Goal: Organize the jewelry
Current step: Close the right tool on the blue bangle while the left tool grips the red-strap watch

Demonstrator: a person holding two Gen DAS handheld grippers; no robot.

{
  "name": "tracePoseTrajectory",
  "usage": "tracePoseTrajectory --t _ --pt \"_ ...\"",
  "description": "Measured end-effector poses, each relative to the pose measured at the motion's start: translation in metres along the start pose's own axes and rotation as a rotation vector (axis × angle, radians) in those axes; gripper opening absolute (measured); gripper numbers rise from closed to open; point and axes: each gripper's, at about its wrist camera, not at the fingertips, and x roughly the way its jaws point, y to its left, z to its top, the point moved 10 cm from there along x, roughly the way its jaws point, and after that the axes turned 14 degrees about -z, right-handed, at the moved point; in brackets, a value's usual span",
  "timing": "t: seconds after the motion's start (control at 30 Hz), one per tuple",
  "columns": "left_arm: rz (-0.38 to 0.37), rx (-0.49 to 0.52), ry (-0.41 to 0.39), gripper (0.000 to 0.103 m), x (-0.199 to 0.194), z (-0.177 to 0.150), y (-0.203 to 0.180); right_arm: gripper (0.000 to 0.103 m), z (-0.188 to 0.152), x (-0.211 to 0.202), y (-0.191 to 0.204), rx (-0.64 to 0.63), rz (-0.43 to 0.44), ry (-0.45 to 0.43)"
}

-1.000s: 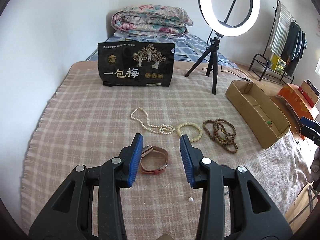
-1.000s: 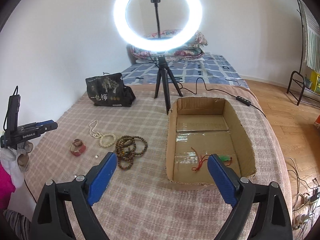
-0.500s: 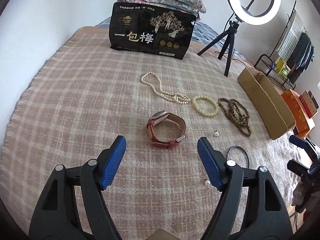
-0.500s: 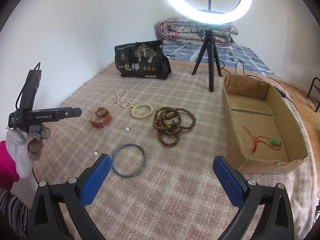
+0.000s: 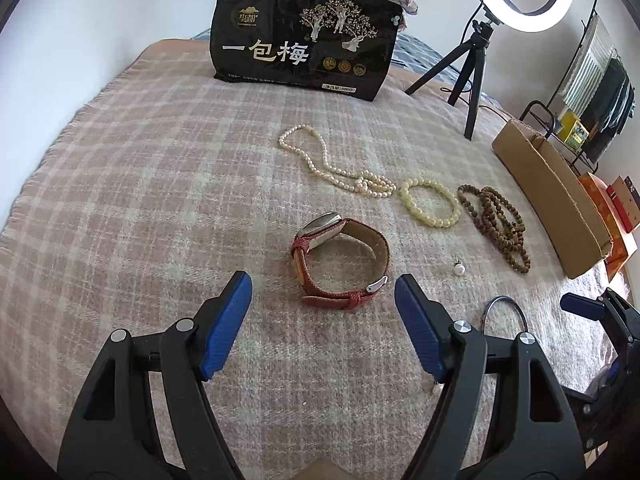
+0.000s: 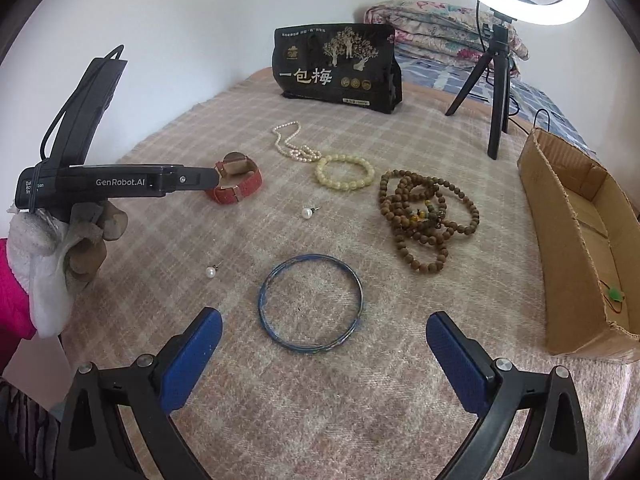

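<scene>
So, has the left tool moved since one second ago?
Yes. The left tool has pulled back from the red watch, which sat between its tips before and now lies just ahead of them on the blanket. It also opened wider.

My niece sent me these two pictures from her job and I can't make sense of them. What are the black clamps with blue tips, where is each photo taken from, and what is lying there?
They are two hand-held grippers, each carrying a wide-angle camera looking along its fingers. The left gripper faces a red-strapped wristwatch; the right gripper faces a thin blue bangle. Both are open, holding nothing. On the pink checked blanket also lie a white pearl necklace, cream bead bracelet, brown wooden beads, two pearl earrings and an open cardboard box.
</scene>
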Motion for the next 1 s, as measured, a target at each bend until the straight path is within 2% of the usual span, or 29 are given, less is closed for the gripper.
tracePoseTrajectory --t 0.3,0.6,0.7,0.93,1.0 --pt "0.015 0.021 0.012 0.076 0.021 0.004 0.001 0.102 0.002 0.016 0.012 -0.055 0.007 0.022" --pt "0.028 0.026 0.003 0.076 0.029 0.009 0.002 0.091 0.001 0.037 0.020 -0.109 -0.015 0.064" --pt "0.038 0.038 0.006 0.076 0.031 0.008 0.002 0.090 0.000 0.038 0.021 -0.116 -0.019 0.068" --pt "0.048 0.055 0.002 0.076 0.030 0.007 0.001 0.074 0.001 0.037 0.021 -0.121 -0.015 0.065" --pt "0.050 0.056 0.002 0.075 0.030 0.007 0.001 0.074 0.000 0.037 0.021 -0.120 -0.016 0.063"
